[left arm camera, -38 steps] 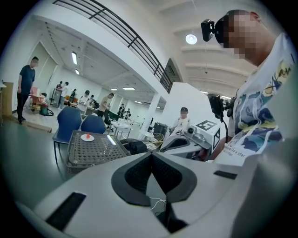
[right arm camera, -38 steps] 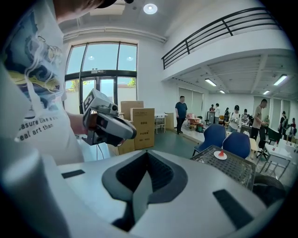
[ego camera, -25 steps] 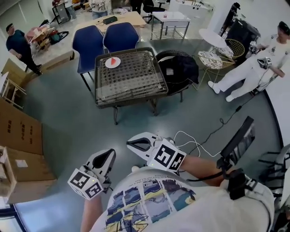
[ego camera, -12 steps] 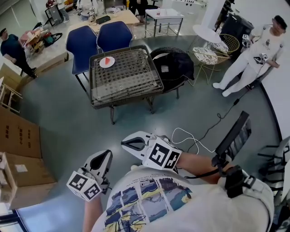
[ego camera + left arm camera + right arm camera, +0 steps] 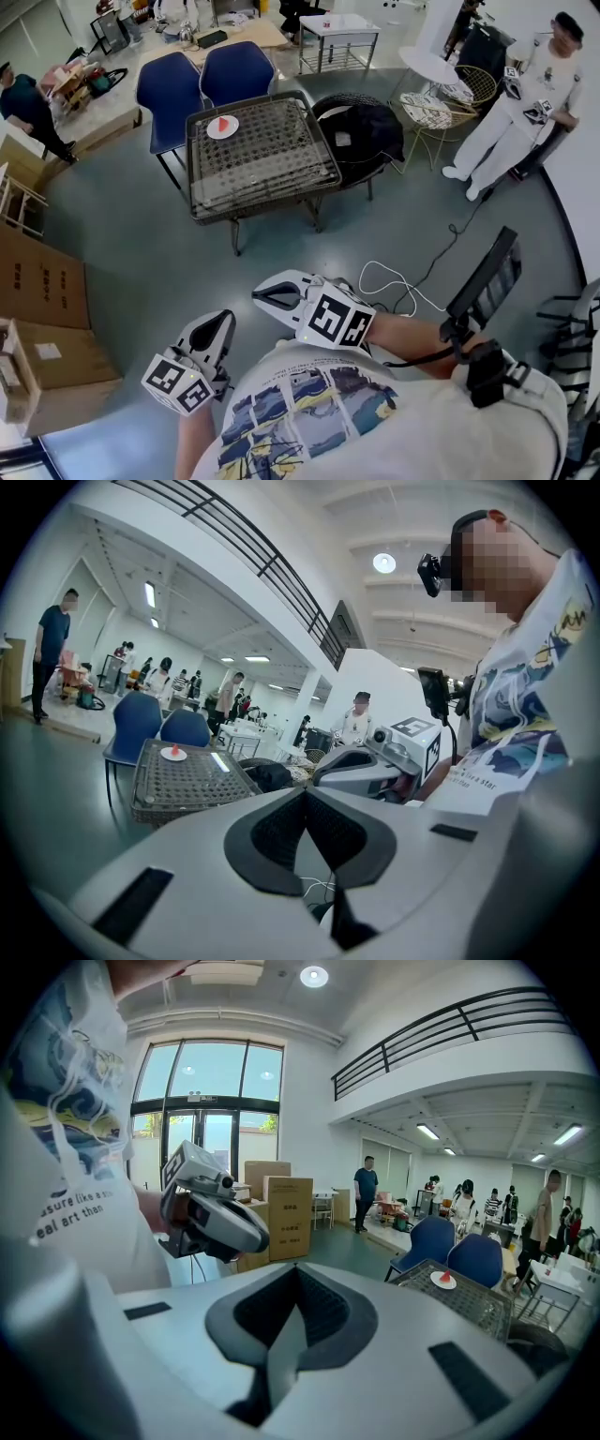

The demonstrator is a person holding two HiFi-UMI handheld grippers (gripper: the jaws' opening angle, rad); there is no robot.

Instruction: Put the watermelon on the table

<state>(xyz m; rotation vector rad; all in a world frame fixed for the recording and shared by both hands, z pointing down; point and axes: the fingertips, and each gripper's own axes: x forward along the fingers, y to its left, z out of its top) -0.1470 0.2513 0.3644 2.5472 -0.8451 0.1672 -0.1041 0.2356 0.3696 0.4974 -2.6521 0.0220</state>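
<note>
Head view: table [image 5: 258, 192] stands well ahead of me. Watermelon slice [image 5: 223, 122] sits on a white plate [image 5: 214, 133] near the table's far left corner, so it lies on the table, via the plate. Left gripper [image 5: 225, 319] & right gripper [image 5: 260, 298] hang close to my torso, well short of the table, nothing in either.

Left gripper view: jaws pressed together, tips meeting, nothing btwn them. Table is far off, plate & red slice on top.

Right gripper view: jaws likewise closed on nothing. Table far off again, slice upright on its plate.

Step, my read: can't settle it. Scene fits a finished job w/ me standing off from the table, or an approach where the slice is meant to go from plate to tabletop. Either way both grippers are idle. If more handling is wanted, it calls for closing the gap to the table and parting one jaw pair. Slice looks small, prob. soft, so a light squeeze.
</note>
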